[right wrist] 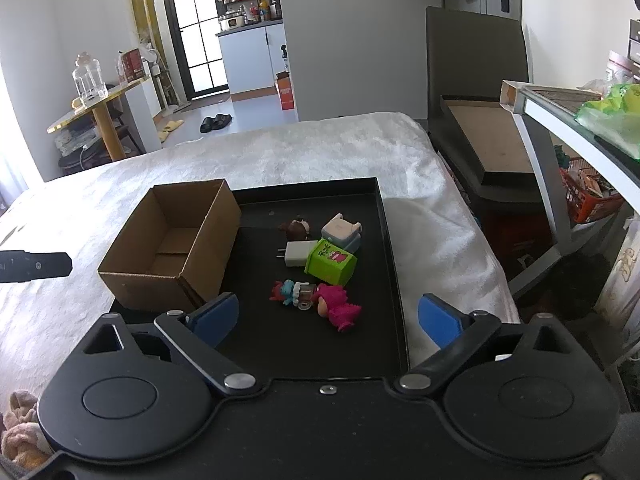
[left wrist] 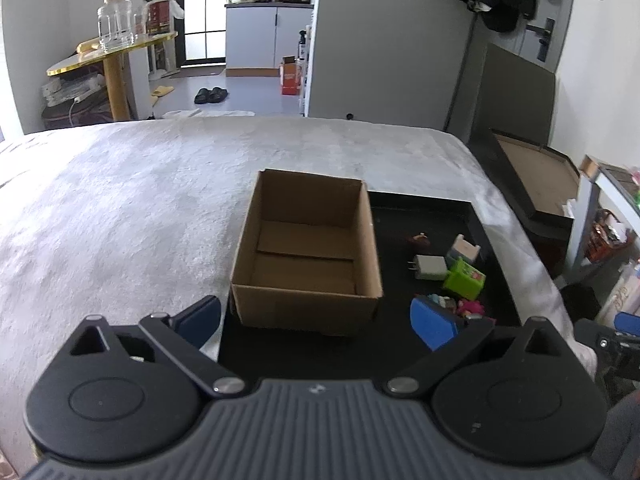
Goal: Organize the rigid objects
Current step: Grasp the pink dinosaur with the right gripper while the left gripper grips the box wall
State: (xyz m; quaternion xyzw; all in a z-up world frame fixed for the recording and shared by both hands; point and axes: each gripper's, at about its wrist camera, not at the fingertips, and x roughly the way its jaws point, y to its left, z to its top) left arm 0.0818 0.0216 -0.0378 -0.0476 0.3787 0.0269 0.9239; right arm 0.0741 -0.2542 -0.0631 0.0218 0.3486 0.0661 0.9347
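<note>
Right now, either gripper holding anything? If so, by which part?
Nothing held. Left gripper and right gripper are both open with nothing between the pads; the toys and white charger lie untouched on the black tray.

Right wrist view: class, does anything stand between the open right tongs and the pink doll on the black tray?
Nothing visible does. The right tongs are open, with bare black tray between them and the pink doll.

open cardboard box [right wrist: 172, 248] upright, empty, on black tray's [right wrist: 390, 240] left edge | tray holds white charger [right wrist: 296, 254], green cube [right wrist: 330, 262] touching it, pale cube [right wrist: 342, 232], brown figurine [right wrist: 297, 229], pink doll [right wrist: 320, 300] lying flat
</note>
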